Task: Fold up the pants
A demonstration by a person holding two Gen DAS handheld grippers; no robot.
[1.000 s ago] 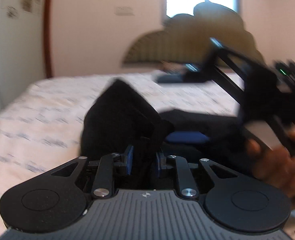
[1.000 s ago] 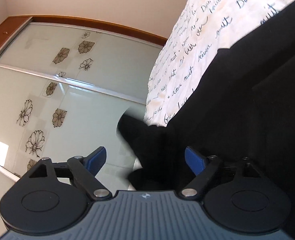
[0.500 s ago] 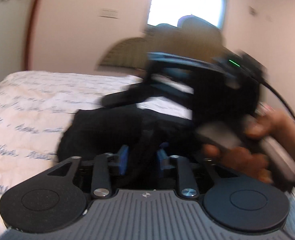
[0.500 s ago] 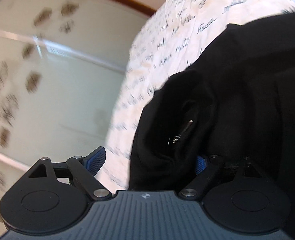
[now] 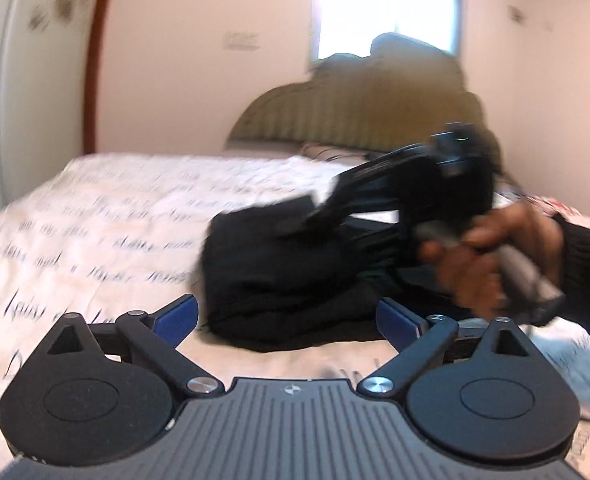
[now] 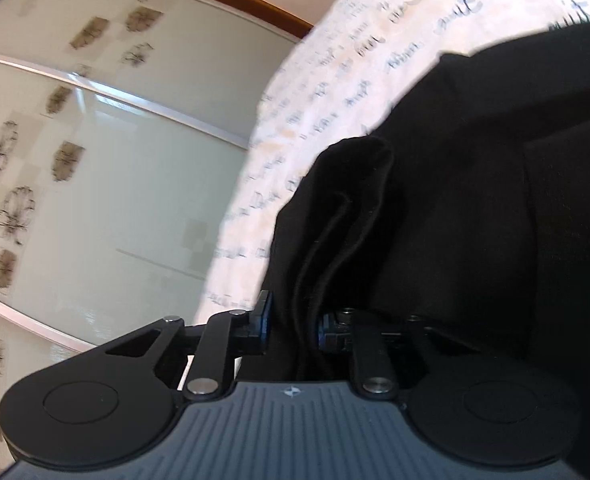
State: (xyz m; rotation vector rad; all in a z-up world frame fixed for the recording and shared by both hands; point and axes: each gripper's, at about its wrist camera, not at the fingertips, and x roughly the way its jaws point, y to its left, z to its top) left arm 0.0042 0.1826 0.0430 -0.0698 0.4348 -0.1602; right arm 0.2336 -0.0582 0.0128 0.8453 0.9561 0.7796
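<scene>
Pants (image 5: 295,276) bunched on bed (image 5: 95,220) | left tongs (image 5: 287,318) spread wide, empty, just short of pants | right tongs (image 6: 291,322) clamped on pants fold | hand (image 5: 495,256) beside pants | headboard (image 5: 335,116), wardrobe (image 6: 95,140) behind

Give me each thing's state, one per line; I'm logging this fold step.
Black fabric pants: bunched in a heap on the bed, one fold pinched.
Left hand-held gripper: open, empty, short of the pants.
Right hand-held gripper: shut on a fold of the pants.
White script-printed bedspread: spread flat under the pants.
</scene>
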